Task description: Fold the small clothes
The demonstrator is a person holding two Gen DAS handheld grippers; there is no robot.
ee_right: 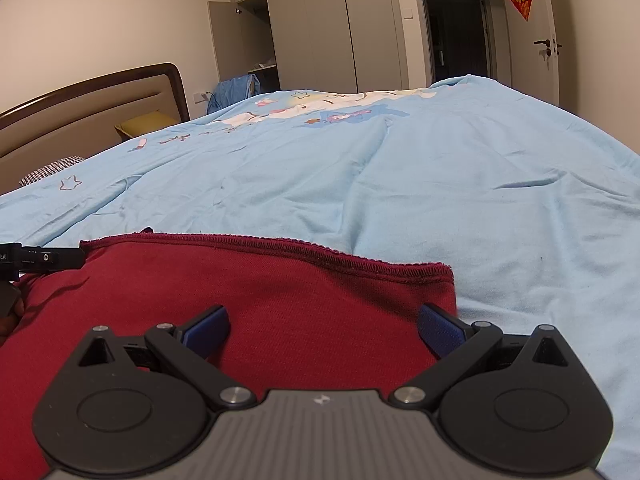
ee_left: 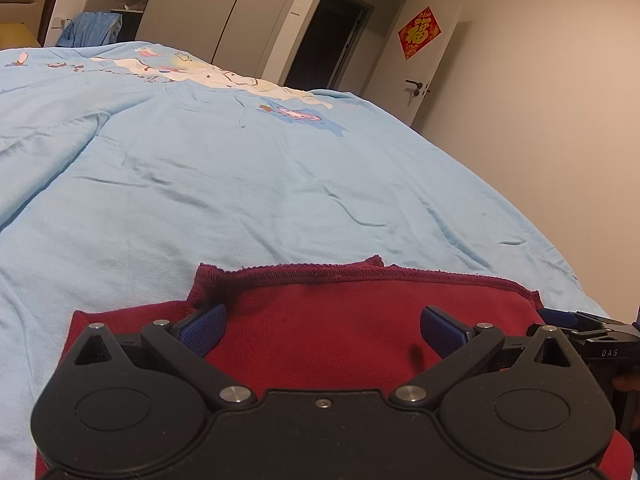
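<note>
A dark red knit garment (ee_left: pixel 328 320) lies on the light blue bed cover (ee_left: pixel 240 184), its stitched hem along the far edge. My left gripper (ee_left: pixel 323 330) hovers over its left part, jaws wide apart with nothing between the blue pads (ee_left: pixel 202 330). The right gripper's tip (ee_left: pixel 576 326) shows at the garment's right edge. In the right wrist view the same red garment (ee_right: pixel 280 304) fills the foreground. My right gripper (ee_right: pixel 323 330) is open above its right end, its right pad (ee_right: pixel 438 332) near the cloth's corner. The left gripper's body (ee_right: pixel 36 260) pokes in from the left.
The blue bed cover (ee_right: pixel 440 184) with cartoon prints stretches far ahead. A padded headboard (ee_right: pixel 92 108), a yellow pillow (ee_right: pixel 144 124) and a checked pillow (ee_right: pixel 52 168) are at the left. Wardrobes (ee_right: pixel 320 28), a dark doorway (ee_left: pixel 324 40) and a door with a red ornament (ee_left: pixel 419 33) stand beyond.
</note>
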